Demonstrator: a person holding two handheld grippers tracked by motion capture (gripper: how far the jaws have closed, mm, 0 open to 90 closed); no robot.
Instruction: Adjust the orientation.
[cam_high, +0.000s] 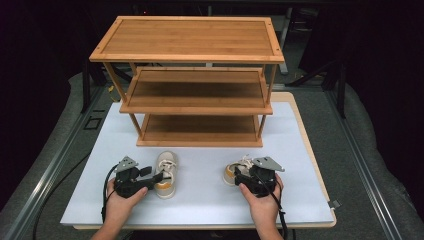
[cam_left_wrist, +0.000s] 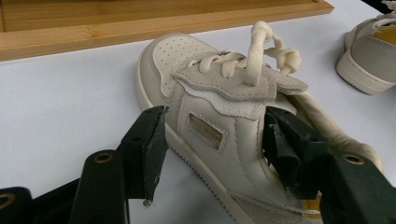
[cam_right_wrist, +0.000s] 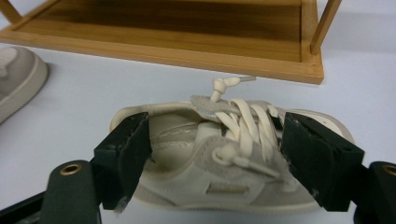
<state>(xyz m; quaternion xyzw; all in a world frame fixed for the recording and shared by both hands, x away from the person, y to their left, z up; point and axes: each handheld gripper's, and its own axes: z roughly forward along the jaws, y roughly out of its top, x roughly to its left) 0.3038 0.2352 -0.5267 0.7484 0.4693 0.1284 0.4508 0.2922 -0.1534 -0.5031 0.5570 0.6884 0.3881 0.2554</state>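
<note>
A three-tier bamboo shelf rack (cam_high: 199, 80) stands at the far side of a pale blue-grey counter (cam_high: 200, 200), its shelves bare. Two small cream leather sneakers with tan heel patches lie on the counter in front of it, well apart, with open surface between them.

The left gripper (cam_high: 150, 178), held in the person's left hand (cam_high: 120, 202), reaches toward the left sneaker (cam_high: 165, 174). In the left gripper view its black jaws are spread wide and straddle that shoe: one jaw sits just outside the sole edge over bare counter, the other lies at the collar on the far side. Whether either pad presses the leather cannot be told.

The right gripper (cam_high: 239, 176), in the right hand (cam_high: 262, 199), meets the right sneaker (cam_high: 235, 170). In the right gripper view its jaws are released too, flanking the shoe at its two ends, the laces (cam_right_wrist: 247, 123) between them. Beyond the jaws, a strip of clear counter separates the shoe from the rack's bottom shelf edge.
</note>
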